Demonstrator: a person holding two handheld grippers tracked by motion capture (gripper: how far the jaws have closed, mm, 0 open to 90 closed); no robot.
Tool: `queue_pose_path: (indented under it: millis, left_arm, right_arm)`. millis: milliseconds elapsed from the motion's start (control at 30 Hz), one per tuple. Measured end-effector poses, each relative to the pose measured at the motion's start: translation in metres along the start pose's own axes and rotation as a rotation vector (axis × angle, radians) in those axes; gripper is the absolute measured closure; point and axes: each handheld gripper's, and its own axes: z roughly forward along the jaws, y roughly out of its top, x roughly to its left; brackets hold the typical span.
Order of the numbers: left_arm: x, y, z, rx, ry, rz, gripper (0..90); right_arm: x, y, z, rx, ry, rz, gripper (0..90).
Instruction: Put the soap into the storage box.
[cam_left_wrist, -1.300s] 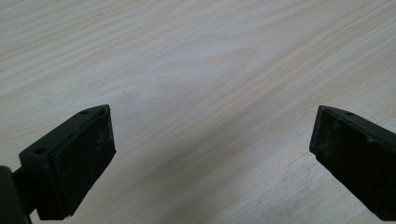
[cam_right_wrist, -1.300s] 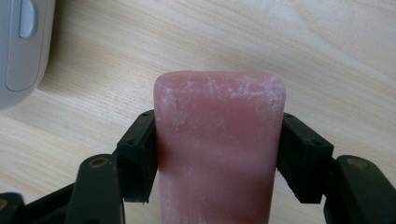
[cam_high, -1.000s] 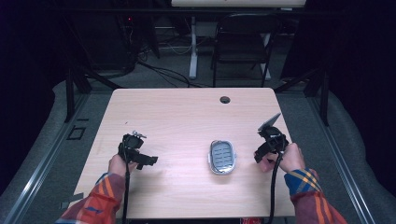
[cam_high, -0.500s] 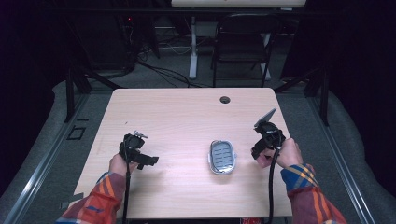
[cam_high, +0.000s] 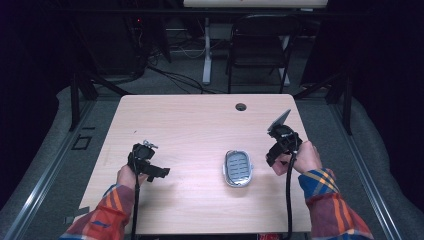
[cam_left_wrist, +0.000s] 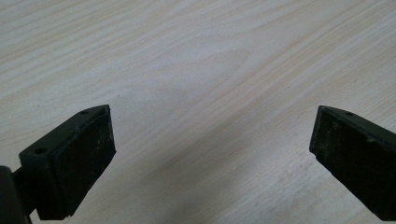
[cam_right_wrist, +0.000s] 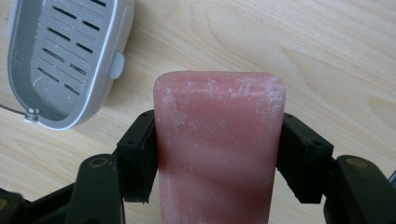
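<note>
In the right gripper view the pink soap bar runs off the bottom edge, and the grey soap dish is cut by the top and left edges.

A pink bar of soap, rounded at its corners and dusted with whitish residue, stands clear of the table, clamped at its two long sides. The grey soap dish lies flat and empty just beside the soap, its slotted floor facing up and a small tab on its rim.
</note>
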Motion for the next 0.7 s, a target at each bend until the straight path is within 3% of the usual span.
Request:
queue_pose_path:
  millis: [133,700]
  left_arm:
    - [0.000,0.000,-0.001,-0.003,-0.006,0.005,0.1]
    - [-0.002,0.000,-0.001,-0.010,-0.021,0.012,0.1]
  right_arm:
    - [0.003,0.004,-0.002,0.002,0.019,-0.013,37.2]
    - [0.019,0.018,-0.018,0.008,-0.001,-0.060,37.2]
